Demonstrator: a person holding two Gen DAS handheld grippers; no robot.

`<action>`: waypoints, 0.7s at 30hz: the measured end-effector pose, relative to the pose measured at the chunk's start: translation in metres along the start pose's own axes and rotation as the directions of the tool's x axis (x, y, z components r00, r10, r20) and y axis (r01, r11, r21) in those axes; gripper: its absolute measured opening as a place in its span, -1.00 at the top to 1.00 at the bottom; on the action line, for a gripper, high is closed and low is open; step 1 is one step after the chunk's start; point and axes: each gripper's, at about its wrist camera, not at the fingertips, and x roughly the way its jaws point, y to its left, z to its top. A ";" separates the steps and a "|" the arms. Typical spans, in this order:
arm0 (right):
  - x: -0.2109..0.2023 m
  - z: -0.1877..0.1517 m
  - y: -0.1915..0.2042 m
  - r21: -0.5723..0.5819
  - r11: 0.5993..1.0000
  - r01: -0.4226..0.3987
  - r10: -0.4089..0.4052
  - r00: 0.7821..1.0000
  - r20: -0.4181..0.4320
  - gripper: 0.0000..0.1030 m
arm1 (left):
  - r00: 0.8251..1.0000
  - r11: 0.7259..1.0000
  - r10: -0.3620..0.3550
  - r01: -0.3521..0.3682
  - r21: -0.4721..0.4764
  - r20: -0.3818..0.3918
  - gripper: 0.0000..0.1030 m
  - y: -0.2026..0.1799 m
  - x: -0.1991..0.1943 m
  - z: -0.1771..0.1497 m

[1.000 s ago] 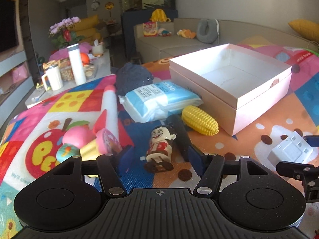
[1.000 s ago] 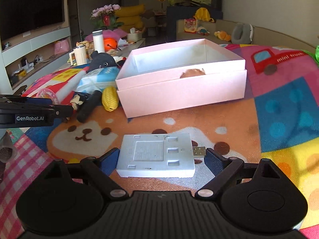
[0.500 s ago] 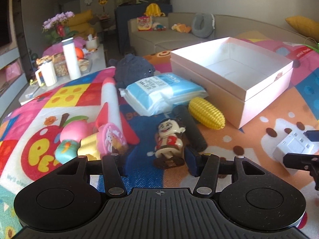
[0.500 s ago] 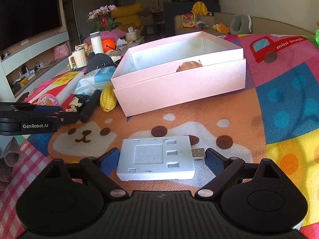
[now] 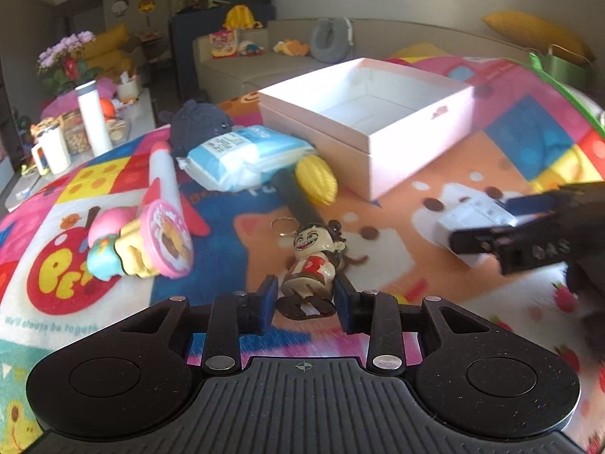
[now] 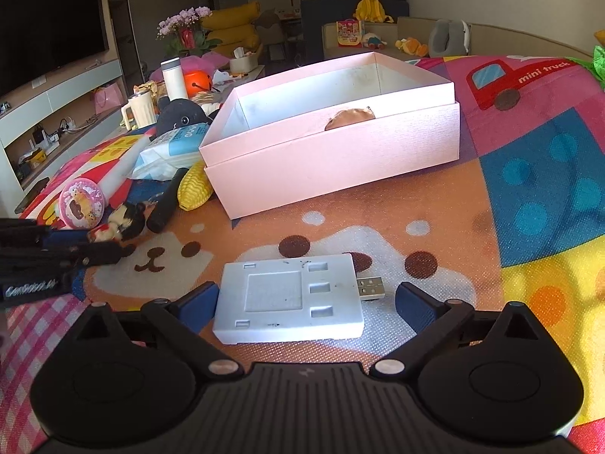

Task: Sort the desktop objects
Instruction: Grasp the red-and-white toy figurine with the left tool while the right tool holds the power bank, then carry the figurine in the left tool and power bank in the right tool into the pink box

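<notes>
On the far left of the bright play mat [image 5: 446,174] lies a round pink toy tin [image 5: 168,240] by a pile of toys. Next comes the left gripper [image 5: 305,300]. Its jaws are part way open, one on each side of a little laughing doll keychain with a red shirt [image 5: 314,265]. They look near the doll's feet, but not squeezing yet. Behind it sit a yellow toy corn [image 5: 317,179] and a big pale pink cardboard box [image 6: 340,159], open and almost empty. To the right, the right gripper [image 6: 308,300] is wide open around a flat white plastic hub with a USB plug [image 6: 289,300], not touching it. I think both are at the grabbing step. Next each must pinch shut, lift, and carry its thing to the box.
</notes>
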 end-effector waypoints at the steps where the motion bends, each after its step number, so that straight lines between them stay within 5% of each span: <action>1: 0.000 0.000 0.000 -0.001 1.000 0.003 -0.003 1.000 -0.001 -0.95 | 1.000 1.000 -0.019 0.019 0.010 -0.004 0.30 -0.004 -0.007 -0.005; 4: 0.001 0.000 0.002 -0.007 1.000 0.011 -0.011 1.000 -0.006 -0.96 | 1.000 0.999 -0.023 0.024 0.027 -0.018 0.24 -0.008 -0.021 -0.019; 7: 0.002 0.000 0.003 -0.014 1.000 0.018 -0.018 1.000 -0.013 -1.00 | 0.998 0.997 0.066 -0.066 0.035 -0.023 -0.02 0.000 -0.020 -0.024; 13: 0.002 0.000 0.003 -0.014 0.999 0.029 -0.029 0.999 -0.014 -1.00 | 0.975 0.974 0.221 -0.222 -0.050 -0.030 -0.08 0.032 -0.014 -0.015; 21: 0.003 0.000 0.002 -0.013 1.000 0.027 -0.027 1.000 -0.014 -1.00 | 1.000 0.995 0.016 -0.013 -0.098 0.023 -0.83 0.024 -0.031 -0.011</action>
